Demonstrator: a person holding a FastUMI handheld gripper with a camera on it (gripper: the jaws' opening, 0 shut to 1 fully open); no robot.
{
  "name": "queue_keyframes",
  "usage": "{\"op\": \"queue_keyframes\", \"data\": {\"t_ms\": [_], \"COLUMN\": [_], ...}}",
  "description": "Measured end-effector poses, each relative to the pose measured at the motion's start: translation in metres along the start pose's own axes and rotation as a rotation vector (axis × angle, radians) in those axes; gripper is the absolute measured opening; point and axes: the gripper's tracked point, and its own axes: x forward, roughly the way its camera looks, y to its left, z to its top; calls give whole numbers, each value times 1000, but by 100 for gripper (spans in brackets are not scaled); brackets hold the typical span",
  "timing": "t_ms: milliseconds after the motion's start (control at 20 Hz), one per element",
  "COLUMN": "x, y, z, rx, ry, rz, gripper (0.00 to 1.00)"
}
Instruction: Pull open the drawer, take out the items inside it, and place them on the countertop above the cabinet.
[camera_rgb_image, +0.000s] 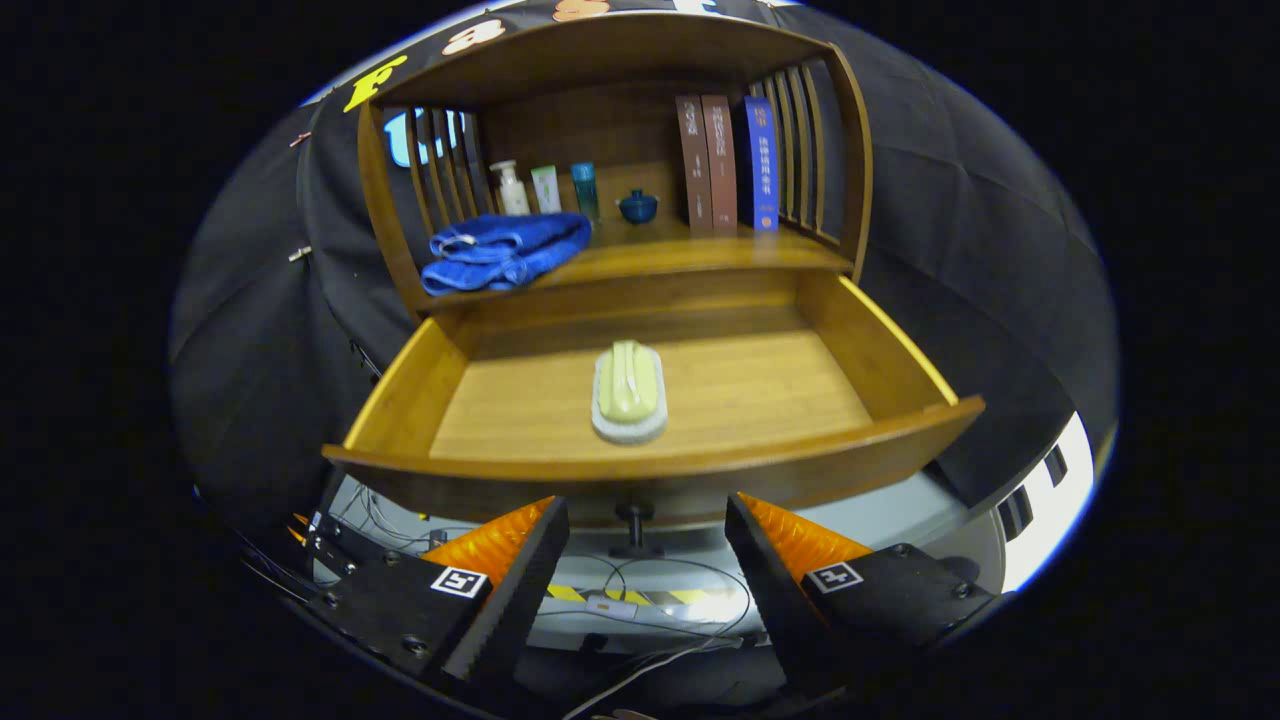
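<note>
The wooden drawer (880, 350) stands pulled out beneath the cabinet's countertop (680, 255). A pale green scrubbing brush with a white base (629, 392) lies in the middle of the drawer floor. A blue towel (500, 250) rests folded on the countertop's left part. My gripper (645, 520) is open, its two black fingers with orange backs held just in front of and below the drawer's front panel. The drawer's small dark knob (633, 515) sits between the fingertips, touched by neither.
On the countertop, under the shelf roof, stand three small bottles (545, 188), a blue lidded pot (638, 206) and three upright books (725, 160). Slatted sides close both ends. Cables and yellow-black tape (640, 597) lie on the floor below.
</note>
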Motion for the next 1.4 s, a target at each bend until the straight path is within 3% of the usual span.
{"op": "queue_keyframes", "data": {"t_ms": [250, 400, 750, 1050, 1200, 1300, 1400], "x": [34, 77, 172, 200, 206, 206, 208], "y": [22, 25, 18, 11, 12, 13, 14], "z": [69, 87, 64, 38, 24, 28, 34], "rx": [-24, -22, -50, -68, -75, -83, -83], "ry": [-31, 26, 259, 426, 505, 476, 456], "rz": [61, 68, 21, -10, -12, -11, -13], "gripper": [100, 99, 100, 90, 72, 60, 27]}}
